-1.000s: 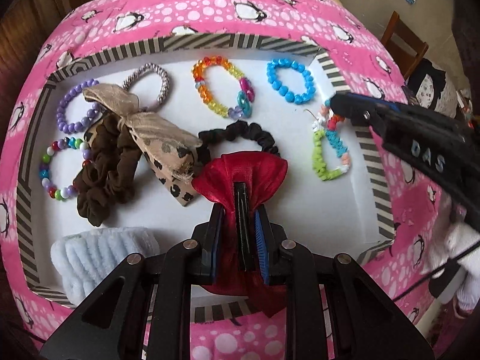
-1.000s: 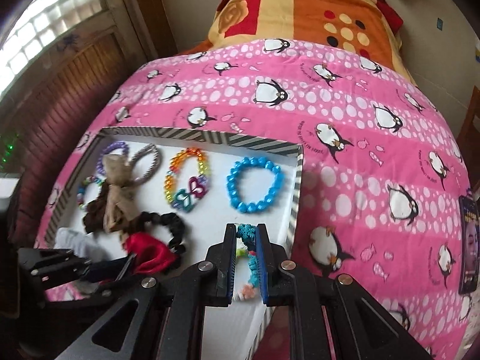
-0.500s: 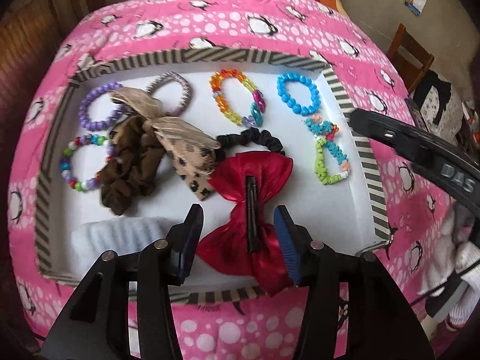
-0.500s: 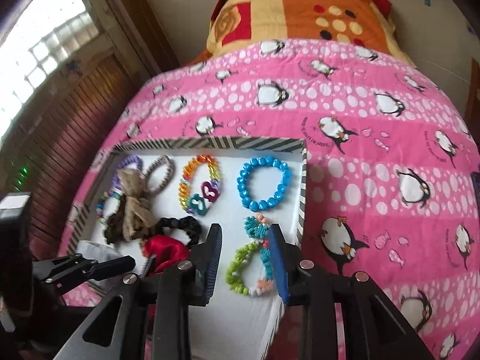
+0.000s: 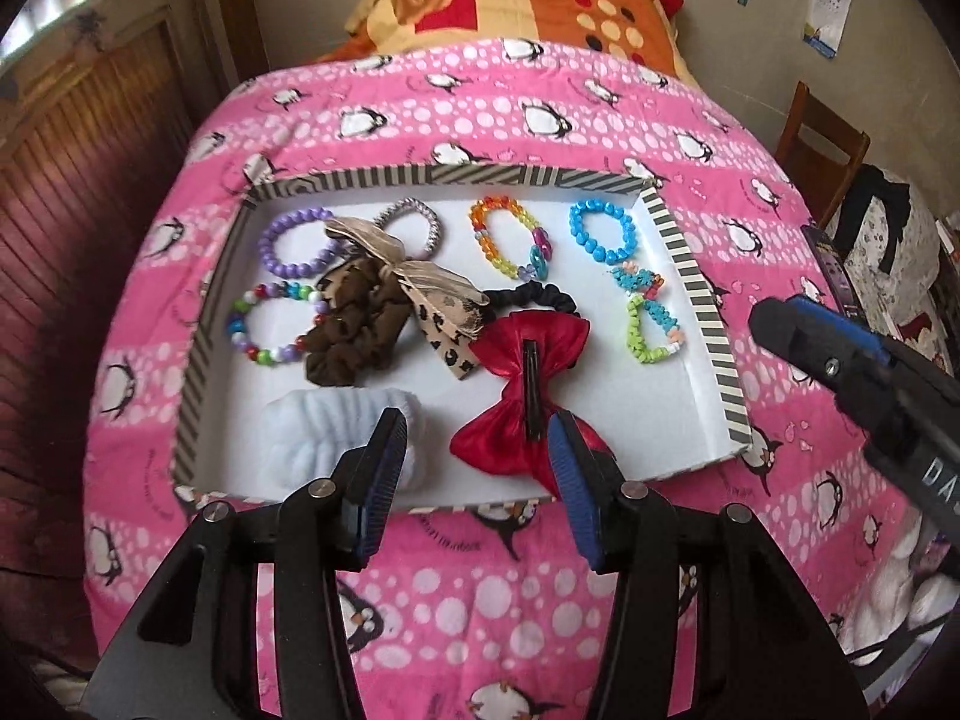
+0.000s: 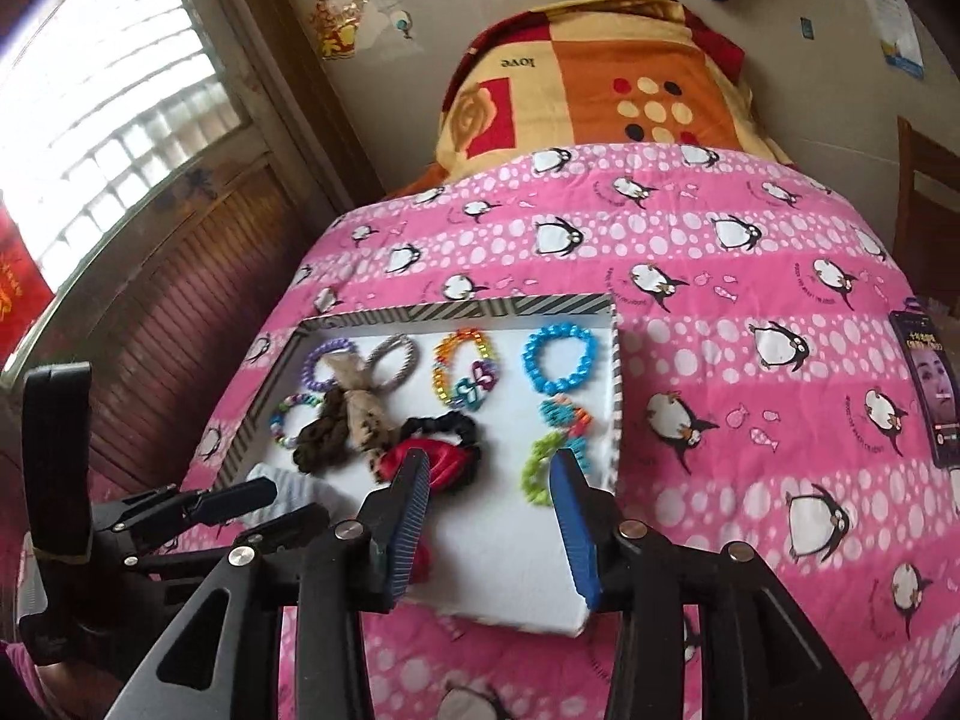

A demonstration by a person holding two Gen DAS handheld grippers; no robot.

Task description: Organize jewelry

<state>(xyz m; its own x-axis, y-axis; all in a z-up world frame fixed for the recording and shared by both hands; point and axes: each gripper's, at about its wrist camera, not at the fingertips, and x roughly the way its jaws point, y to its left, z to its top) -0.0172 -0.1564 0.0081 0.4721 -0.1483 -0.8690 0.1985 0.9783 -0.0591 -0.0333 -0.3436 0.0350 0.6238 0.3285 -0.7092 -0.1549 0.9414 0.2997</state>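
A striped-rim tray (image 5: 696,276) lies on the pink penguin blanket (image 5: 540,120), and I read its contents from its left side across. A purple bead bracelet (image 5: 294,240) and a multicolour bead bracelet (image 5: 270,324) sit at the left, next to a brown scrunchie (image 5: 354,330) with a leopard-print bow (image 5: 444,312) draped over it. A pale fluffy band (image 5: 324,438) rests near the front rim. My left gripper (image 5: 474,468) hangs over that front edge with its jaws spread wide, holding nothing; the red satin bow (image 5: 522,384) lies loose just ahead of its right finger. Further right sit a rainbow bracelet (image 5: 510,234), a blue bead bracelet (image 5: 603,231) and a green-and-turquoise bracelet (image 5: 651,324). My right gripper (image 6: 489,498) is likewise spread and empty, hovering over the tray's front right part.
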